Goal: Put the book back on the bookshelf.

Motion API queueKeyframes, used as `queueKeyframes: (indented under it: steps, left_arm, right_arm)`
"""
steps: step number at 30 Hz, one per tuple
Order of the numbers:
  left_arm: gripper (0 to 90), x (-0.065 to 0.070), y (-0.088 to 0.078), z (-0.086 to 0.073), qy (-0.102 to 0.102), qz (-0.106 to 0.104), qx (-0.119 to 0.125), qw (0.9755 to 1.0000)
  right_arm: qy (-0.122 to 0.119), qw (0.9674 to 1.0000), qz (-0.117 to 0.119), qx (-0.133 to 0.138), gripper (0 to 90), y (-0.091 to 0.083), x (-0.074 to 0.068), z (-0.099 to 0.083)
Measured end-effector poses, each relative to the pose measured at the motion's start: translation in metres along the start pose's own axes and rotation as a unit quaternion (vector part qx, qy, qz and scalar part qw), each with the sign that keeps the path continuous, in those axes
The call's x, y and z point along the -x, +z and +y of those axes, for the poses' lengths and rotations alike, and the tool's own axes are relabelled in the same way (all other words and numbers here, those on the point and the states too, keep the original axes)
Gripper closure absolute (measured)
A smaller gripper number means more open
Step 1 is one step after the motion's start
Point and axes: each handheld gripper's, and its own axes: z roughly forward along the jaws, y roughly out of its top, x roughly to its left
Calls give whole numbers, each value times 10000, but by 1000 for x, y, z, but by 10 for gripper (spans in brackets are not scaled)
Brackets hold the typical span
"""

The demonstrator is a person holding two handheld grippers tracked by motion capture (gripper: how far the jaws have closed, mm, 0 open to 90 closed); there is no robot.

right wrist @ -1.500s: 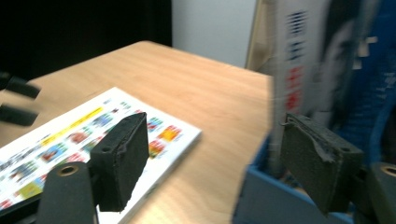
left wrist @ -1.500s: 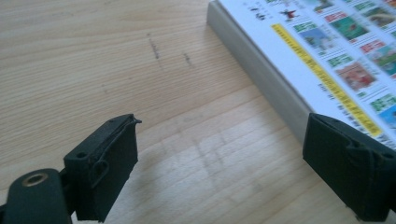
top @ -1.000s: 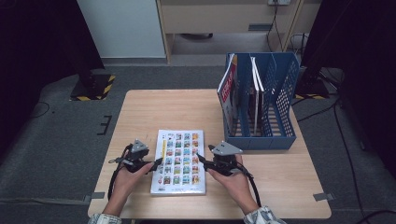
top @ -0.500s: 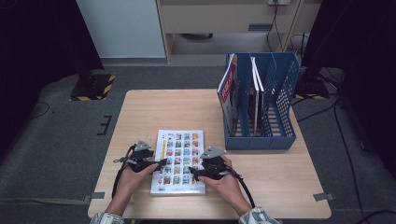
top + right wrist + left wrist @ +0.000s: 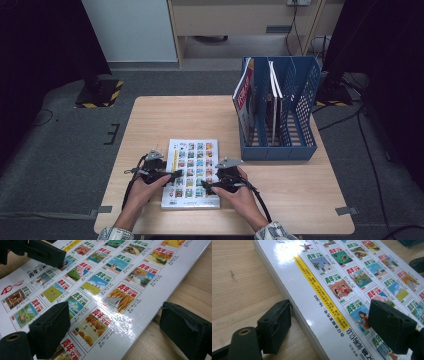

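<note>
Magazine (image 5: 192, 172) lies flat on the table (image 5: 300, 195) near my edge, its back cover a grid of small covers each titled 青年文摘 (a yellow stripe runs along the spine side). My left gripper (image 5: 172, 175) straddles its spine edge, jaws released and just widening; my right gripper (image 5: 206, 187) straddles the opposite edge, jaws likewise just spread, gripping nothing.

A flat, glossy white magazine printed with rows of small cover pictures (image 5: 192, 172) lay on the light wooden table (image 5: 165, 117), near its front edge and a little left of centre. Behind it and to the right, near the table's right side, stood a blue perforated plastic file rack (image 5: 300, 107) with upright magazines (image 5: 243, 97) in its left compartments. The left gripper (image 5: 172, 176) straddled the flat magazine's left edge, the right gripper (image 5: 206, 188) its right edge, near the front corners.
</note>
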Motion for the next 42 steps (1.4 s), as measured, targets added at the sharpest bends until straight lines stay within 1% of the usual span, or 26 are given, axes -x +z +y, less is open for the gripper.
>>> queueKeyframes:
  steps: [2, 5, 8, 9, 10, 12, 13, 14, 15, 16, 17, 18, 19, 21, 23, 24, 25, 26, 28, 29, 30, 32, 34, 38, 40, 42]
  left_arm:
    - [204, 2, -4, 2, -71, 30, 35, 10000]
    - [250, 6, -11, 6, -35, 53, 213, 9998]
    - [325, 10, -20, 9, -14, -24, 440, 9990]
    - [367, 10, -20, 9, -14, -24, 440, 9990]
    - [392, 13, -24, 11, 44, -132, 492, 9987]
    - [435, 17, -24, 11, 159, -233, 399, 9988]
    - [460, 17, -24, 11, 159, -233, 399, 9988]
    - [460, 19, -21, 10, 192, -324, 316, 9988]
    - [494, 22, -16, 10, 263, -376, 226, 9987]
    - [494, 24, -13, 11, 316, -328, 183, 9988]
    - [494, 24, -13, 11, 316, -328, 183, 9988]
    - [500, 25, -7, 12, 387, -209, 133, 9989]
    - [511, 26, -4, 12, 407, -181, 127, 9989]
    - [544, 26, 2, 12, 364, -154, 113, 9992]
    - [603, 25, 3, 12, 346, -141, 110, 9992]
    - [646, 25, 3, 12, 226, -94, 208, 9995]
    - [692, 26, 2, 12, 157, -87, 306, 9994]
    - [736, 27, 1, 12, 134, -76, 388, 9991]
    - [784, 32, -2, 12, 180, -20, 518, 9985]
    - [802, 32, -2, 12, 180, -20, 518, 9985]
    - [817, 36, -4, 13, 276, 23, 625, 9977]
    - [833, 40, -7, 14, 405, 61, 726, 9965]
    - [843, 44, -10, 15, 467, 69, 823, 9955]
    - [850, 51, -14, 19, 717, 144, 894, 9933]
    - [852, 53, -17, 21, 763, 117, 944, 9925]
    - [852, 54, -21, 23, 792, 73, 987, 9919]
  right_arm:
    - [44, 10000, -11, -2, 100, 0, 0, 0]
    - [67, 10000, 16, -10, 99, 0, 0, 0]
    - [80, 10000, 19, -14, 99, 0, 1, 0]
    - [80, 10000, 19, -14, 99, 0, 1, 0]
    - [73, 10000, 10, -17, 99, 0, 1, -1]
    - [73, 10000, 11, -18, 99, 0, 1, -1]
    - [74, 10000, 13, -20, 99, 0, 1, -1]
    - [74, 10000, 13, -20, 99, 0, 1, -1]
    - [72, 10000, 11, -18, 99, 0, 1, -1]
    - [56, 10000, 16, -26, 99, 0, 1, -1]
    - [56, 10000, 16, -26, 99, 0, 1, -1]
    - [91, 10000, 12, -11, 99, 0, 1, -1]
    - [94, 10000, 14, -13, 99, 0, 1, -1]
    - [89, 10000, 16, -12, 99, 0, 1, -1]
    - [89, 10000, 16, -12, 99, 0, 1, -1]
    - [92, 10000, 18, -13, 99, 0, 1, -1]
    - [92, 10000, 18, -14, 99, 0, 1, -1]
    - [88, 10000, 20, -12, 99, 0, 1, -1]
    - [70, 10000, 24, -18, 99, 0, 1, -1]
    - [66, 10000, 31, -20, 99, 0, 1, -1]
    - [63, 10000, 33, -20, 99, 0, 1, -1]
    - [51, 10000, 50, -30, 99, 0, 2, -1]
    - [47, 10000, 59, -36, 99, 0, 2, -1]
    - [67, 9999, 99, -31, 99, -1, 3, -1]
    - [42, 9999, 135, -22, 97, -1, 4, -1]
    - [114, 9997, 234, -15, 88, -2, 6, -1]
